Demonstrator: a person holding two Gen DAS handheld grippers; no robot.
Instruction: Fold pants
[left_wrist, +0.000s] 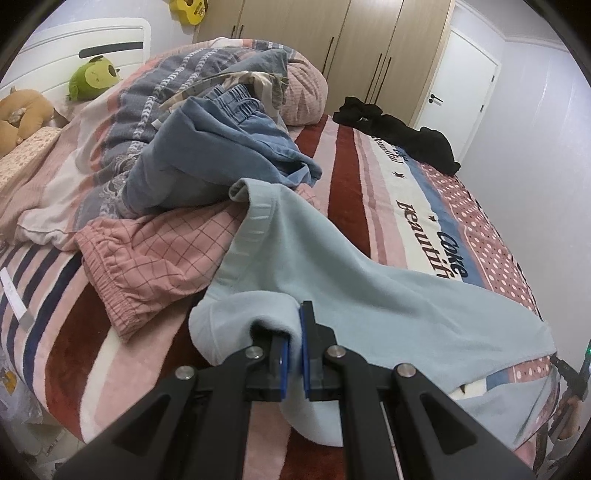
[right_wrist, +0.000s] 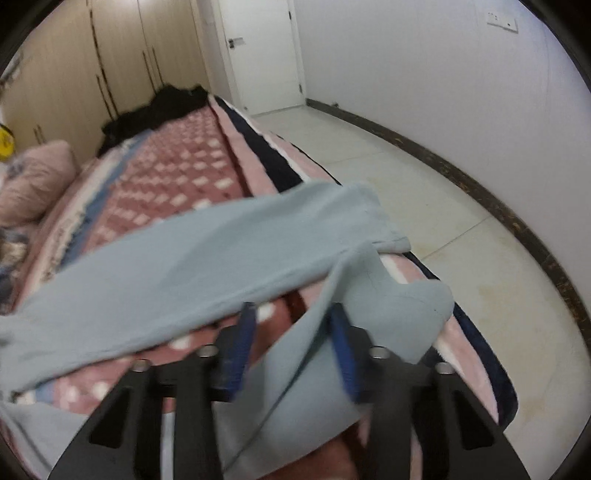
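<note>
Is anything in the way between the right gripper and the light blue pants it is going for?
Nothing visible. The right gripper is open with a fold of the light blue pants already between its fingers; the left gripper is clamped on them.

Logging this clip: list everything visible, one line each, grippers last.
light blue pants: 1, pale blue, across the near bed edge
pink checked pants: 1, pink, left of them
denim pants: 1, blue, heaped behind
black garment: 1, black, far bed corner
bed blanket: 1, striped red, pink, white
plush toys: 2, green and tan, at headboard
wardrobe: 1, beige, far wall
door: 1, white
left gripper: shut on pants fabric
right gripper: open, fabric between fingers
</note>
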